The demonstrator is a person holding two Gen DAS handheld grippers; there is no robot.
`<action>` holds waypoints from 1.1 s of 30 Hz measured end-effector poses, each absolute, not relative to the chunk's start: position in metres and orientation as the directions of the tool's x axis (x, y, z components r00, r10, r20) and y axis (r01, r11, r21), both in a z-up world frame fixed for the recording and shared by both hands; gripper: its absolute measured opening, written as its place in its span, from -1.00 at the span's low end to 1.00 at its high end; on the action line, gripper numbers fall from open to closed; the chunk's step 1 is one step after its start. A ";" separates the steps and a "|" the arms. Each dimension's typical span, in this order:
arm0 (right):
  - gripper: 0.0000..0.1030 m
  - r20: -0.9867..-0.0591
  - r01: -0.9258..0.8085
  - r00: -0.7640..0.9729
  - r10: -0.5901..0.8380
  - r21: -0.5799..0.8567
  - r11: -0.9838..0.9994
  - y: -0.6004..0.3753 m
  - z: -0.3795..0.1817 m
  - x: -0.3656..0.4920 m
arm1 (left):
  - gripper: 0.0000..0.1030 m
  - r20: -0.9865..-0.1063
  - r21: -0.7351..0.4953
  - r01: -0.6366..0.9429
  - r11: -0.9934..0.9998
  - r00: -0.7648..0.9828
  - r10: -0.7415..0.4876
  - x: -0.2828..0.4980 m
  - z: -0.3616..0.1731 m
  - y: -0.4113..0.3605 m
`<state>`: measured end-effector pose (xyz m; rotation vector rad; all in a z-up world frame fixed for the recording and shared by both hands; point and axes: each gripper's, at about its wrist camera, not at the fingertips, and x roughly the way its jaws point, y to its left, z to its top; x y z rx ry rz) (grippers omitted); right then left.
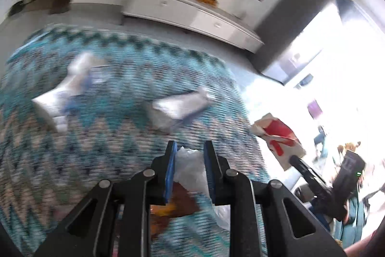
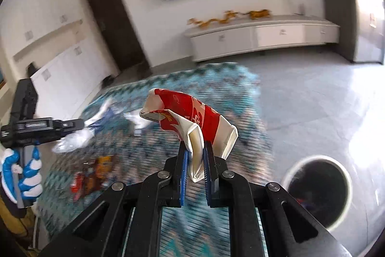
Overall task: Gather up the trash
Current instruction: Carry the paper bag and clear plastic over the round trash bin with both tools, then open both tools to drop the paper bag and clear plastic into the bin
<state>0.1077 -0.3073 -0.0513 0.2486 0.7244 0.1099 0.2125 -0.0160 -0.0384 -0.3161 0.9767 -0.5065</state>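
2 hand-held grippers pinching trash clear of the rug (image 2: 223,93), right hand-held gripper (image 2: 195,160) on a crushed red-and-white carton (image 2: 192,115) near the bin (image 2: 317,189), left hand-held gripper (image 1: 190,160) on clear plastic wrap (image 1: 190,168), likely for binning.

The left gripper (image 1: 189,148) points down over a teal zigzag rug (image 1: 115,141), its 2 blue-padded jaws pinched on a clear plastic bag (image 1: 190,165) that hangs between them. Farther out on the rug lie 2 blurred pieces of white trash, a crumpled wrapper (image 1: 65,93) at the left and another white scrap (image 1: 178,107) nearer the middle. At the right, the right gripper (image 1: 292,159) holds a crushed red-and-white carton (image 1: 279,139). A white low cabinet (image 1: 192,13) stands against the far wall.
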 end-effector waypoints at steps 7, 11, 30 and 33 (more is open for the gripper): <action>-0.77 -0.716 0.241 0.698 -0.017 0.213 0.947 -0.396 -0.095 0.082 | -0.58 -0.708 -0.463 0.431 0.774 0.346 -0.616 0.218 -0.036 -0.140; -0.77 -0.775 0.341 0.622 -0.114 0.137 0.930 -0.431 -0.131 0.084 | -0.58 -0.728 -0.467 0.475 0.746 0.272 -0.629 0.223 -0.050 -0.204; -0.71 -0.876 0.475 0.452 -0.169 0.076 0.876 -0.519 -0.232 0.103 | -0.46 -0.805 -0.509 0.458 0.729 0.047 -0.592 0.261 -0.160 -0.397; -0.70 -0.875 0.483 0.455 -0.165 0.088 0.871 -0.527 -0.236 0.105 | -0.09 -0.786 -0.554 0.424 0.716 0.016 -0.618 0.265 -0.171 -0.401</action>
